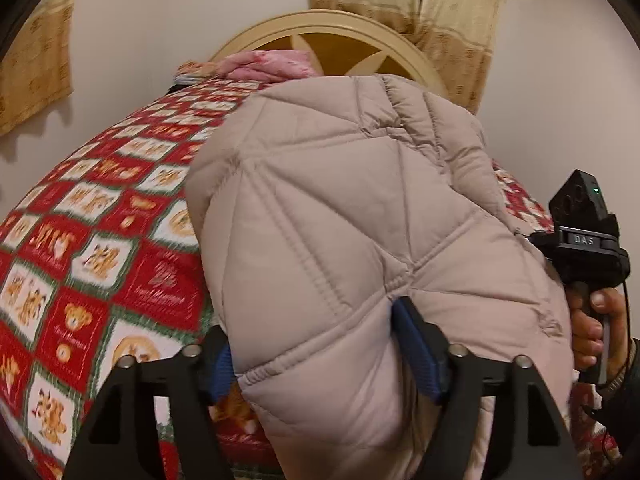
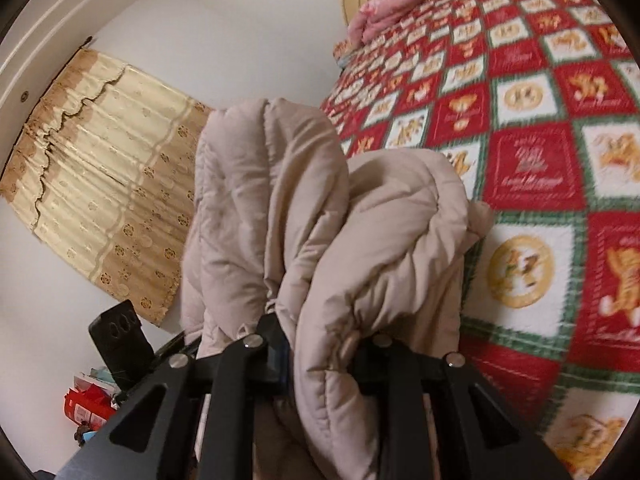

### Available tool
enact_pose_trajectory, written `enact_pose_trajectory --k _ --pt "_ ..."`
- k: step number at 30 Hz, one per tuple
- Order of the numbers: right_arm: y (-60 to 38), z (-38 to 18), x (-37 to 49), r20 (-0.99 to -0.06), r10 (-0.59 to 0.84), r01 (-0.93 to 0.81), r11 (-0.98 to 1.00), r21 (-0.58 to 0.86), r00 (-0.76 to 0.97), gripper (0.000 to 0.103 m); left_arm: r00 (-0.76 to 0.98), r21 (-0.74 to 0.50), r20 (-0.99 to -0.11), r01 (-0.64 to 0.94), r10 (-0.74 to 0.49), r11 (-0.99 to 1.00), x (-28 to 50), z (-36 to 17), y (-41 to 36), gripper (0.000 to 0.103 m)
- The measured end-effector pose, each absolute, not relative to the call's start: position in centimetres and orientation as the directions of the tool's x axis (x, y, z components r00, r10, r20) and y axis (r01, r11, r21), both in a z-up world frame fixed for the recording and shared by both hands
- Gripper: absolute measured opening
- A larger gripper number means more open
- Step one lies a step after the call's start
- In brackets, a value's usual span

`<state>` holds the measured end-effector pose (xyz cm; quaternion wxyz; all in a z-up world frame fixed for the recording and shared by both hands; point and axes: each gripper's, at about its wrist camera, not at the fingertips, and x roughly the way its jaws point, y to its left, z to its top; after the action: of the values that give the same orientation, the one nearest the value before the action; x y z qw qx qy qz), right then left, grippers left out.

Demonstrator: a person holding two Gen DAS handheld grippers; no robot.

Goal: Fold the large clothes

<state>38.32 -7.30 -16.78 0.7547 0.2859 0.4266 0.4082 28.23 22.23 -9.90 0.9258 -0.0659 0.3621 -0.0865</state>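
A beige quilted puffer jacket (image 1: 340,216) is held up over the bed. My left gripper (image 1: 320,356) is shut on a thick fold of its hem, blue pads pressing each side. In the right wrist view the same jacket (image 2: 304,232) hangs bunched in front of the camera, and my right gripper (image 2: 320,348) is shut on a gathered edge of it. The right gripper's body and the hand that holds it show at the right edge of the left wrist view (image 1: 588,248). The fingertips of both grippers are hidden by fabric.
The bed has a red, white and green teddy-bear patchwork quilt (image 1: 92,240), also in the right wrist view (image 2: 540,140). A pink pillow (image 1: 272,64) lies by the round cream headboard (image 1: 332,32). Beige curtains (image 2: 108,184) hang on the white wall. Red items (image 2: 88,404) sit low at left.
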Motion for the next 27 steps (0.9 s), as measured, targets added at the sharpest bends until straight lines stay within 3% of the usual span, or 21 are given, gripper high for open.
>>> enact_pose_trajectory --k 3,6,12,27 --pt "-6.3 -16.9 38.1 -0.442 0.846 -0.369 0.529 0.764 0.297 0.025 0.733 -0.148 -0.661 0.078 -0.157 0.986 27.8 -10.2 22.8 0.090" --pt "-6.1 -17.4 38.0 -0.477 0.826 -0.358 0.561 0.747 0.300 0.028 0.764 -0.056 -0.639 0.065 -0.086 0.996 27.2 -10.1 22.5 0.094" --pt "-6.1 -17.2 38.1 -0.504 0.800 -0.349 0.597 0.722 0.325 0.031 0.798 0.074 -0.602 0.045 0.008 0.996 28.0 -10.7 22.0 0.097" --pt "-5.9 -17.0 37.4 -0.596 0.703 -0.321 0.709 0.628 0.387 0.045 0.793 0.076 -0.607 -0.007 0.052 0.997 28.5 -11.1 21.7 0.101"
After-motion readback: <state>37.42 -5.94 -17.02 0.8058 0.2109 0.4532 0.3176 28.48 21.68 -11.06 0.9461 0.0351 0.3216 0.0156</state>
